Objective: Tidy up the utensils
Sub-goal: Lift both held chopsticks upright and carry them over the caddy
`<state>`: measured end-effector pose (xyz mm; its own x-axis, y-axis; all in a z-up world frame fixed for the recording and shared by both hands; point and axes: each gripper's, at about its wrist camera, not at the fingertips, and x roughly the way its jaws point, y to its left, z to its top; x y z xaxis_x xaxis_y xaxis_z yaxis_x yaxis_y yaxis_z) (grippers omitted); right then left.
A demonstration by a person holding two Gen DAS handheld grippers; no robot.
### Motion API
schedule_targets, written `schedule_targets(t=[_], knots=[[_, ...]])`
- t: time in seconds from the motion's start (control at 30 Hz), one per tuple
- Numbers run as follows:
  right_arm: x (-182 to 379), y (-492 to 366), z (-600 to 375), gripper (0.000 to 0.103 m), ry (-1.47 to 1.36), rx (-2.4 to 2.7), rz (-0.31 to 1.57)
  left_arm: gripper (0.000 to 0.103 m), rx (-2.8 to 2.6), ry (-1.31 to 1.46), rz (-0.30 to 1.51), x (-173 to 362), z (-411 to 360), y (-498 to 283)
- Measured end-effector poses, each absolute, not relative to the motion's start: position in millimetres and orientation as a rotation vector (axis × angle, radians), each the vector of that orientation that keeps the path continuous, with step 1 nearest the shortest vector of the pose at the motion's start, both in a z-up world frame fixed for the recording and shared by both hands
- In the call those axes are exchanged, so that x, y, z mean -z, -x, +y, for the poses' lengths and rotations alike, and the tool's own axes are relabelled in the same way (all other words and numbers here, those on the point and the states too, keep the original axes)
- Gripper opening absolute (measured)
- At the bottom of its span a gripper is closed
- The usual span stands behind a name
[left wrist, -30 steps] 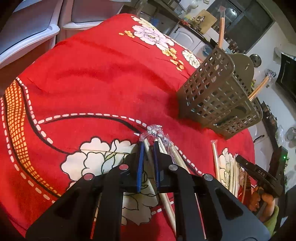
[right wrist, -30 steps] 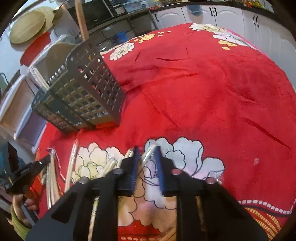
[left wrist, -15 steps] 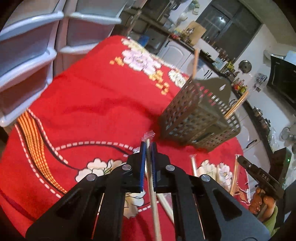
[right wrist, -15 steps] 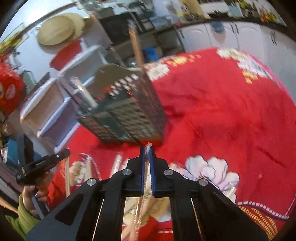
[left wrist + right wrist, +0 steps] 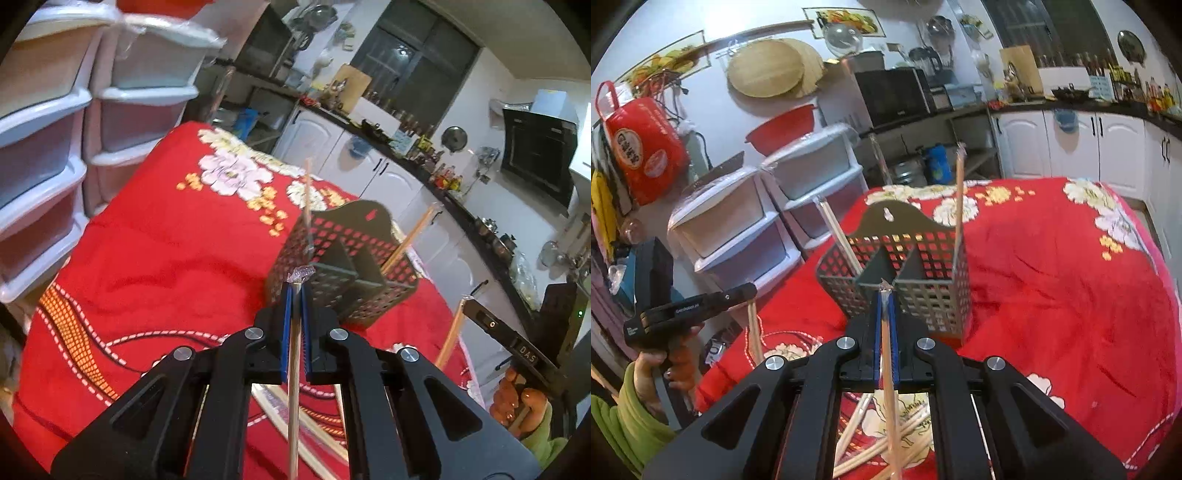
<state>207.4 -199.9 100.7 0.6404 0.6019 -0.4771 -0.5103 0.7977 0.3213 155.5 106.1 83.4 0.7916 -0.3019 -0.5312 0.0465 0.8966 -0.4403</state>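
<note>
My left gripper (image 5: 294, 295) is shut on a plastic-wrapped chopstick (image 5: 293, 398) that hangs down between its blue pads, lifted above the red flowered cloth (image 5: 166, 240). Ahead of it stands the dark perforated utensil basket (image 5: 343, 266) with two chopsticks upright in it. My right gripper (image 5: 885, 301) is shut on another wrapped chopstick (image 5: 889, 387), raised just in front of the same basket (image 5: 905, 266). Several wrapped chopsticks (image 5: 886, 435) lie on the cloth below. The left gripper (image 5: 750, 295) also shows at the left of the right wrist view, its chopstick hanging.
White plastic drawer units (image 5: 746, 221) stand beyond the table's far-left edge. Kitchen cabinets (image 5: 1071, 144) and a cluttered counter run behind. A person's hand in a green sleeve (image 5: 639, 406) holds the left gripper's handle. The right gripper's body (image 5: 517, 343) is at the right edge.
Both grippers closed on a wrapped chopstick each and rose from the cloth. The basket now sits lower and closer in both views, and the chopsticks hang from the jaws.
</note>
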Motion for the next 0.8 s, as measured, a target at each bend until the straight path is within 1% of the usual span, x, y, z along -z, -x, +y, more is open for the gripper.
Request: schedule_targets(t=[0.8], knots=[[-151.9, -207.6, -186.2, 0.004, -0.146, -0.675, 0.446, 0.001, 0.283, 0.371, 0.467, -159.8, 65.9, -176.0]])
